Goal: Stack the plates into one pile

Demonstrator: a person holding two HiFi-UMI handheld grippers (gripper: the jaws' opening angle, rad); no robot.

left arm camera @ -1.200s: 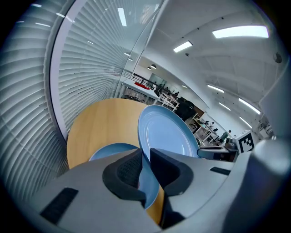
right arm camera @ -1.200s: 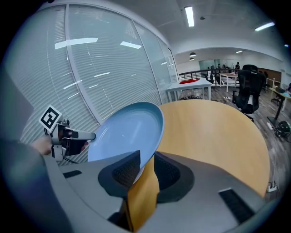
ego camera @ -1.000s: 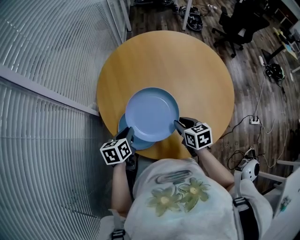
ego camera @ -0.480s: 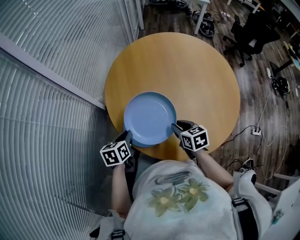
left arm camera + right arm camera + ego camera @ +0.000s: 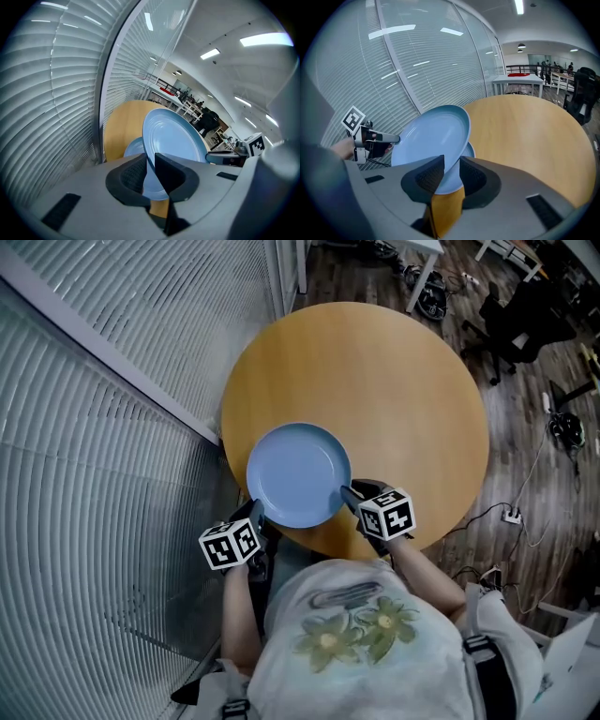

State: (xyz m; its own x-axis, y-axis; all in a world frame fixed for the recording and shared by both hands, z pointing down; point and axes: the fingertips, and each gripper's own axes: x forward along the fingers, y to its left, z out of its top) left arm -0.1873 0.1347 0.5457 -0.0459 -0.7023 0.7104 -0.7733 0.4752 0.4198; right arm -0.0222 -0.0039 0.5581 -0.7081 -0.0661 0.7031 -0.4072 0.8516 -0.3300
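Observation:
Both grippers hold a light blue plate [image 5: 298,474] by its near rim over the near edge of the round wooden table [image 5: 394,381]. My left gripper [image 5: 256,513] is shut on the plate's left rim, and its pads pinch the tilted plate [image 5: 173,140] in the left gripper view. On the right rim my right gripper [image 5: 348,493] is shut, with the plate [image 5: 433,138] rising from between its pads. A second blue plate [image 5: 133,146] lies on the table just beneath. It peeks out past the rim of the held one [image 5: 470,151] and is hidden in the head view.
A glass wall with horizontal blinds [image 5: 112,427] runs close along the table's left side. Office chairs [image 5: 525,315] and cables [image 5: 511,515] stand on the wooden floor at the right. The person's body fills the bottom of the head view.
The held plate has shifted toward the near left over the lower plate, whose edge showed at the lower left a second ago and is now covered. Both grips are unchanged.

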